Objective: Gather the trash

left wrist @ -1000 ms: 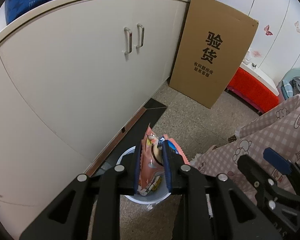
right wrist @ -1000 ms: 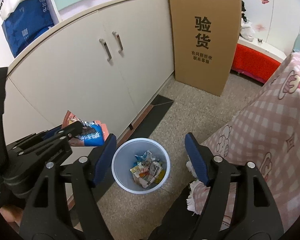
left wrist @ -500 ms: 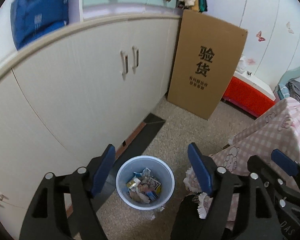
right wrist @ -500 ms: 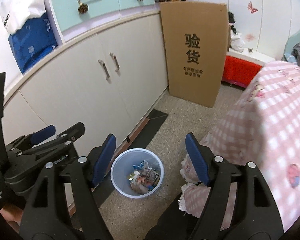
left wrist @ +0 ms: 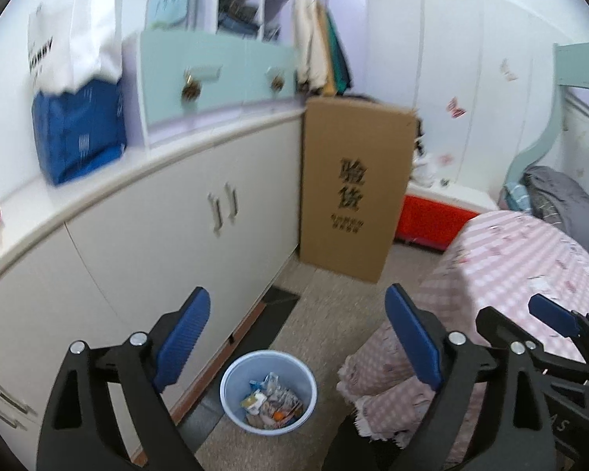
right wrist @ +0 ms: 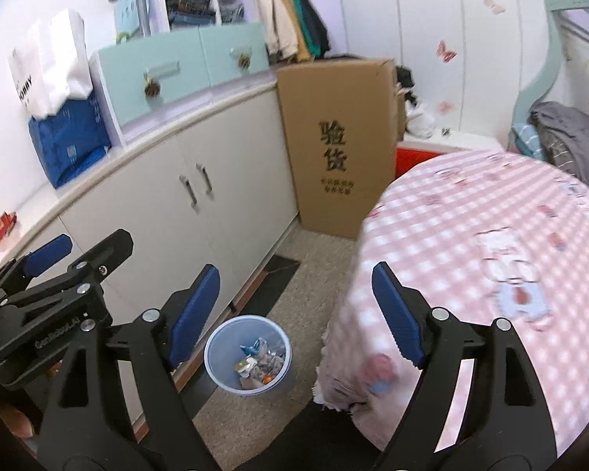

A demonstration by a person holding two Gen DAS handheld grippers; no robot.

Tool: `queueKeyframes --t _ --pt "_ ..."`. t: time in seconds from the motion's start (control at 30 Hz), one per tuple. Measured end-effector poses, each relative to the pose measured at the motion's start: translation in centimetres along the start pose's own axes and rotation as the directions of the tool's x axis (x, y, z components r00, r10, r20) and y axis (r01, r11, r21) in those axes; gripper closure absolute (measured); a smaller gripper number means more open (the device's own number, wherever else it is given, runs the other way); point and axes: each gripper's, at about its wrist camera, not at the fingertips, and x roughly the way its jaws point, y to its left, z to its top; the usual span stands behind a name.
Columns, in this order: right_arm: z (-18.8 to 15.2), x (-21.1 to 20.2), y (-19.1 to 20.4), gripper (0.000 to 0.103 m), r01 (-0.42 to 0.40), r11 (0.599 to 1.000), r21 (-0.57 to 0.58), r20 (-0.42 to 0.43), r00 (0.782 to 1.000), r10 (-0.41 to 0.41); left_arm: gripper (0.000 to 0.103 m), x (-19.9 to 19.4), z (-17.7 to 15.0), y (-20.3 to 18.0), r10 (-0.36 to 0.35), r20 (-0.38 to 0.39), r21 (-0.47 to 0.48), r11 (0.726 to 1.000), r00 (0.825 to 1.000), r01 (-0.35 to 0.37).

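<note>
The left claw (left wrist: 298, 337) is spread wide and holds nothing, and the right claw (right wrist: 296, 314) is likewise spread and empty; both hang high above the floor (left wrist: 333, 306). Below and between their blue pads stands the pale blue trash bin (left wrist: 269, 390), with a heap of crumpled wrappers (left wrist: 273, 404) inside. The bin sits just beside the white cabinet (left wrist: 145, 243) and near the hanging edge of the pink checked bedcover (right wrist: 491, 243), with a tall cardboard box (left wrist: 353, 196) leaning against the cabinet's far end.
</note>
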Motion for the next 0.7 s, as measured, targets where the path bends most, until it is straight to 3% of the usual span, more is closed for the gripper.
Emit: queueKeyframes --t 0.3,0.7 --pt "-1.2 -9.6 -3.8 0.017 0.077 0.996 0.042 0.123 0.989 -0.082 0.01 -9.5 0.2 -4.3 -0.053 0.169 0.08 0.996 0.984 0.04" --pt "-4.3 -19.5 -5.2 0.012 0.162 0.984 0.068 0.261 0.949 -0.175 0.007 -19.3 -1.4 -7.7 -0.173 0.286 0.16 0.978 0.942 0.131"
